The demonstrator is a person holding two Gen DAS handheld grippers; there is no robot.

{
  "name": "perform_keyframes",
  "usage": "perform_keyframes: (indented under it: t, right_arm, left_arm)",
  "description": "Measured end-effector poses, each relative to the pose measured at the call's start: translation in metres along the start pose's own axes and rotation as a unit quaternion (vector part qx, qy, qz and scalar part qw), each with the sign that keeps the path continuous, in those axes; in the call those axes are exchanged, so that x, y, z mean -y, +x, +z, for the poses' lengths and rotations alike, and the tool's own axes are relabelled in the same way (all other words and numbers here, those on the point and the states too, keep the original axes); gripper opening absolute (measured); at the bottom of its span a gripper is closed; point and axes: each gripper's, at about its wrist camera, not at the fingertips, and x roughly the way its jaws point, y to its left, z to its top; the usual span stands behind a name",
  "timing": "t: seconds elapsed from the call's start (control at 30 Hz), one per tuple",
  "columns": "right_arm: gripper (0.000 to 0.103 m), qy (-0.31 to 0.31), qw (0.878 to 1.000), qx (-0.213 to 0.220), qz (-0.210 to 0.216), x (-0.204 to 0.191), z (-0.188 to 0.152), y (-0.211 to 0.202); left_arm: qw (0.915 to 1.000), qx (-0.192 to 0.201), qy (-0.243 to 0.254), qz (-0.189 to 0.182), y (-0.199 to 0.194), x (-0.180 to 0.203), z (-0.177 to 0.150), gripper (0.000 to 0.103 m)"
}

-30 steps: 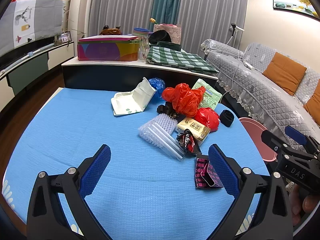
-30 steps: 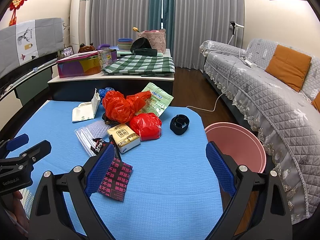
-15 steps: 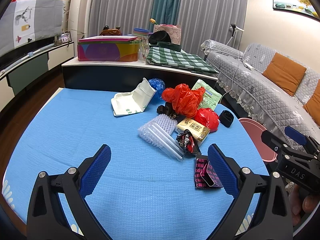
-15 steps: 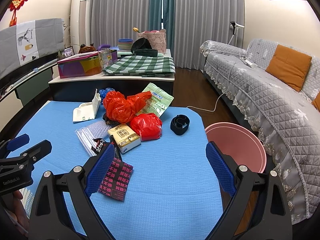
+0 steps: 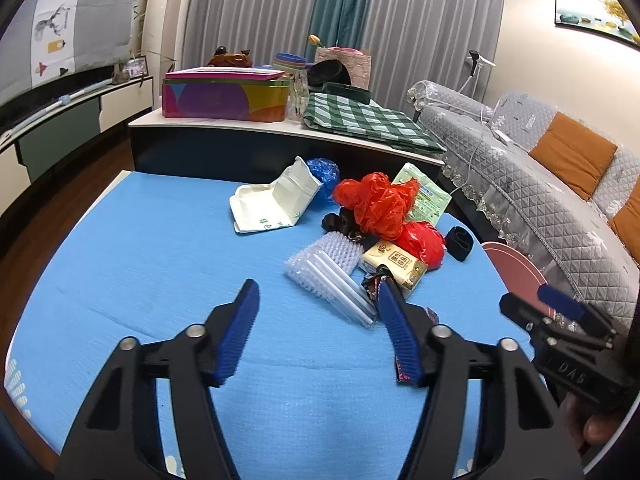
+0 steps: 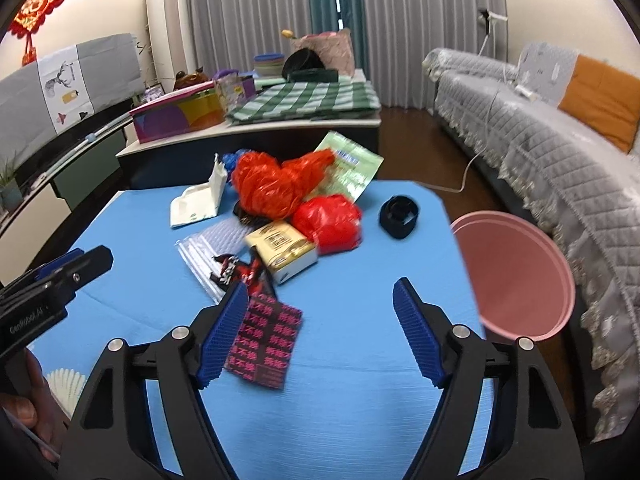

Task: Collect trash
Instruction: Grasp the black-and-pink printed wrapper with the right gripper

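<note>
Collection not started, by the look of it. All the trash sits on the blue tabletop (image 6: 360, 360); the pink bin (image 6: 516, 276) stands off the tabletop's right edge, beside the grey quilted sofa (image 6: 560, 152), and what shows of its inside looks empty.

Pile, far to near, in the right wrist view:
- green printed pouch (image 6: 352, 168) at the back, partly under an orange-red plastic bag (image 6: 272, 184)
- crumpled blue plastic (image 5: 324, 170) behind a white folded paper carton (image 6: 200, 200)
- second red bag (image 6: 328, 220), balled, touching a yellow tissue pack (image 6: 284, 248)
- clear bubble-wrap zip bag (image 6: 212, 248) with a small black-and-red wrapper (image 6: 236, 270) lying on it
- black-and-pink printed packet (image 6: 264, 336), nearest, flat on the cloth
- black band (image 6: 400, 216), apart from the pile, nearest the bin

Right gripper (image 6: 320, 332): fingers apart, have just been narrowing, nothing between them. Its left finger overlaps the printed packet's edge in view; contact cannot be told. View is slightly blurred.

Left gripper (image 5: 320, 332): fingers apart too, have just been closing partway, with only bare cloth between them. The zip bag's near end lies just ahead of its right finger.

Judgement: every piece is left to move. The printed packet looks like the likeliest first pick for the right gripper, the zip bag for the left.
</note>
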Motion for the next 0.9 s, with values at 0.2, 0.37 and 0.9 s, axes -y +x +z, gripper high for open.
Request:
perform_keyframes:
  t: [0.2, 0.37, 0.9]
  right_arm:
    - [0.082, 0.014, 0.998, -0.047, 0.033, -0.009, -0.010, 0.027]
    - [0.086, 0.018, 0.994, -0.097, 0.043, -0.017, -0.021, 0.058]
    - [0.030, 0.002, 0.987, -0.136, 0.088, -0.019, -0.020, 0.089]
  left_arm:
    - [1.0000, 0.002, 0.004, 0.002, 0.008, -0.005, 0.004, 0.046]
    - [1.0000, 0.004, 0.009, 0.001, 0.017, -0.009, 0.008, 0.038]
    - [0.9988, -0.047, -0.006, -0.016, 0.076, -0.008, 0.003, 0.037]
